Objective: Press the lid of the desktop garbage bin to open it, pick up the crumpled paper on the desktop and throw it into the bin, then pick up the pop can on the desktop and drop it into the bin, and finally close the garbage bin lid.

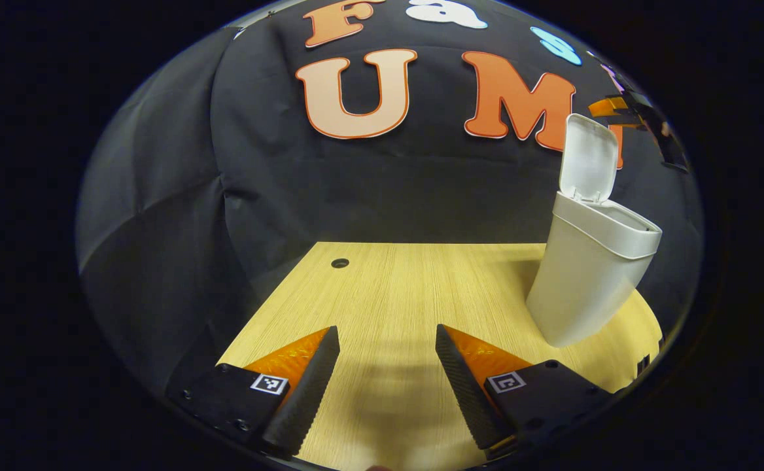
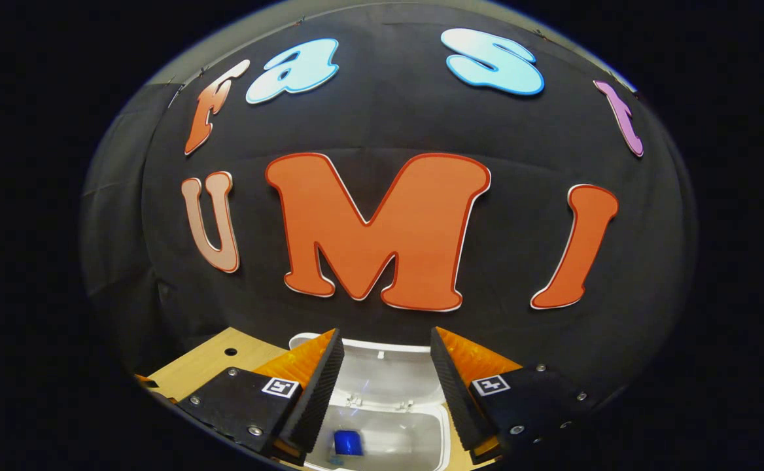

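In the left gripper view the left gripper [image 1: 387, 366] sits lowest in the picture with its two ribbed fingers spread wide apart and nothing between them, hovering over the light wood-grain bench [image 1: 408, 288], on which its soft shadow falls just ahead of the fingertips. A small dark round hole [image 1: 339, 263] sits near the far left corner of the bench top. To the right stands the tall white plastic desktop garbage bin [image 1: 585, 275], resting on the bench and well apart from this gripper; its white hinged lid [image 1: 588, 160] is raised and stands upright above the back rim, leaving the mouth uncovered. In the right gripper view the right gripper [image 2: 385, 379] is also spread open and empty, held directly above the same bin [image 2: 437, 425] and looking down past its fingers into the open mouth, with the underside of the raised lid [image 2: 382, 369] showing between the fingers. Down inside the bin lies a blue pop can [image 2: 348, 443], partly hidden by the left finger. The crumpled paper cannot be made out
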